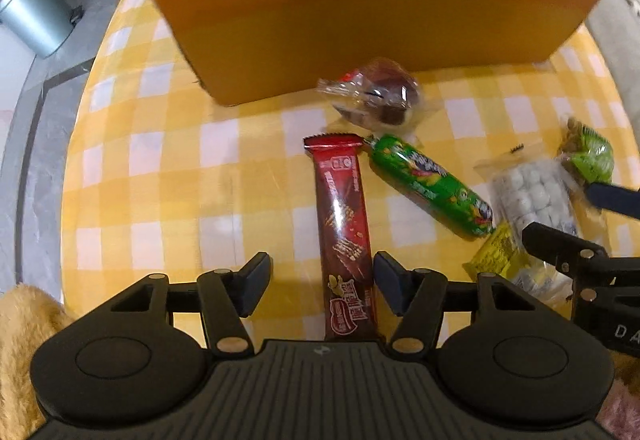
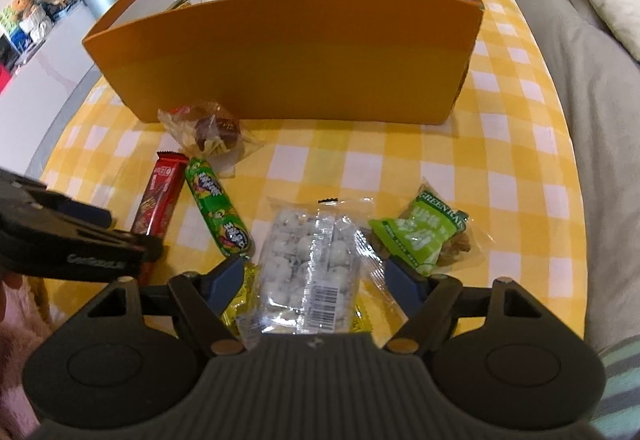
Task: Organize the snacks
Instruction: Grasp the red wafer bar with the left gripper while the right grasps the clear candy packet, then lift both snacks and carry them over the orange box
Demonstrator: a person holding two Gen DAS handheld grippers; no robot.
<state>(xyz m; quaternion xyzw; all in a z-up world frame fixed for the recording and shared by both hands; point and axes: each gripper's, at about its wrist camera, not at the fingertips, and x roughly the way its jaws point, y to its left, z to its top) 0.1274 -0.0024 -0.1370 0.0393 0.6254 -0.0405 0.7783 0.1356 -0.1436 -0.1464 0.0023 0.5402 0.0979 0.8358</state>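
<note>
Snacks lie on our yellow checked cloth (image 2: 400,160), all in front of the big orange box (image 2: 288,52), which stands at the far side with its top open and white inside.

Closest to the box, almost touching its front wall, is the clear bag with a brown cake (image 2: 208,132). A bit nearer to us than that lie the red chocolate bar (image 1: 344,224) and the green candy roll (image 1: 430,186), side by side, their far ends close together.

Further from the box, to the right of the roll, is the clear bag of white balls (image 2: 308,264). It sits on top of a yellow packet (image 1: 494,254). Right of that bag is the small green nut pack (image 2: 420,236).

Our left gripper (image 1: 322,282) has its two fingers apart, one on each side of the red bar's near end. The right finger looks very near the bar. Our right gripper (image 2: 316,282) has its fingers apart too, around the bag of white balls, not squeezing it.
</note>
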